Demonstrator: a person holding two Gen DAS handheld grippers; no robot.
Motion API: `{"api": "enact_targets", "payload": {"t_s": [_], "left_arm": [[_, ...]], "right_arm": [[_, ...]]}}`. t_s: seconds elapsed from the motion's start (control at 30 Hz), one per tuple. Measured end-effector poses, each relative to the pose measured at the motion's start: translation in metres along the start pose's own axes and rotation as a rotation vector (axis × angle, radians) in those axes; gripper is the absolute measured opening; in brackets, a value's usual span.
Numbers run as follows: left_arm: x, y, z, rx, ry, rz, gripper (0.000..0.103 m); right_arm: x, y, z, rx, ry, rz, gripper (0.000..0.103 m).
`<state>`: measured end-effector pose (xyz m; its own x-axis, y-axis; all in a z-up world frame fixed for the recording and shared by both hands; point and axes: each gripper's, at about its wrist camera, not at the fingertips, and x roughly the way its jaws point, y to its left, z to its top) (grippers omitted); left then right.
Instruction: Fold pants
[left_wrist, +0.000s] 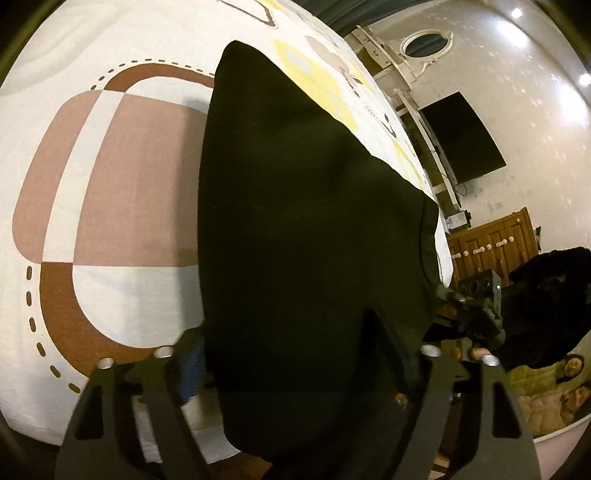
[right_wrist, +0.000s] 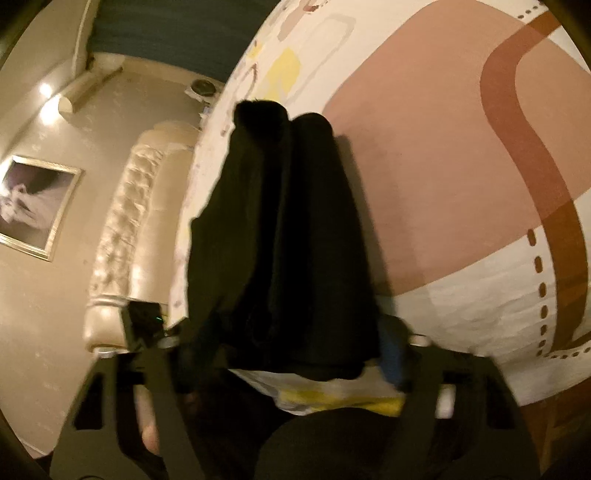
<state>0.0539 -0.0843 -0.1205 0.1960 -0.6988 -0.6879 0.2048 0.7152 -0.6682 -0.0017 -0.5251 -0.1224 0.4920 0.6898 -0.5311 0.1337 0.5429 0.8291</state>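
Observation:
The black pants (left_wrist: 306, 221) lie lengthwise on a patterned bedsheet (left_wrist: 122, 177), running away from me. In the left wrist view my left gripper (left_wrist: 291, 365) straddles the near end of the fabric, which fills the gap between the fingers and drapes over the bed edge. In the right wrist view the pants (right_wrist: 288, 236) show as a narrow folded strip, and my right gripper (right_wrist: 295, 358) sits at its near end with cloth between the fingers. The right gripper also shows in the left wrist view (left_wrist: 476, 302), at the pants' right edge. Both grippers appear shut on the cloth.
The bed carries a white sheet with pink, brown and yellow shapes (right_wrist: 443, 155). A black TV (left_wrist: 461, 136) and a wooden cabinet (left_wrist: 491, 243) stand past the bed's far side. A tufted headboard (right_wrist: 125, 221) and a framed picture (right_wrist: 33, 206) show on the other side.

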Motion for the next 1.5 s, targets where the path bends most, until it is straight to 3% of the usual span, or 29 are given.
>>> {"api": "enact_targets", "payload": {"t_s": [0.03, 0.23, 0.43, 0.63, 1.13, 1.37, 1.5], "left_arm": [[0.000, 0.001, 0.001, -0.004, 0.004, 0.003, 0.061], [-0.002, -0.006, 0.003, 0.042, 0.021, 0.062, 0.037], [-0.008, -0.024, 0.005, 0.090, 0.007, 0.146, 0.030], [-0.020, -0.023, 0.010, 0.105, -0.013, 0.188, 0.029], [-0.086, 0.029, 0.016, 0.047, -0.092, 0.270, 0.029], [-0.080, 0.039, 0.011, 0.044, -0.088, 0.255, 0.029], [-0.079, 0.042, 0.012, 0.045, -0.085, 0.227, 0.033]], "right_arm": [[0.001, -0.001, 0.000, 0.000, 0.008, -0.005, 0.049], [0.000, 0.002, -0.002, -0.034, 0.001, -0.001, 0.034], [-0.003, 0.014, -0.004, -0.067, -0.024, -0.009, 0.030], [0.002, 0.034, -0.005, -0.112, -0.022, -0.002, 0.029], [0.073, 0.088, -0.003, -0.181, 0.073, 0.069, 0.029], [0.079, 0.063, -0.009, -0.130, 0.097, 0.062, 0.029], [0.078, 0.044, -0.013, -0.073, 0.086, 0.102, 0.030]]}}
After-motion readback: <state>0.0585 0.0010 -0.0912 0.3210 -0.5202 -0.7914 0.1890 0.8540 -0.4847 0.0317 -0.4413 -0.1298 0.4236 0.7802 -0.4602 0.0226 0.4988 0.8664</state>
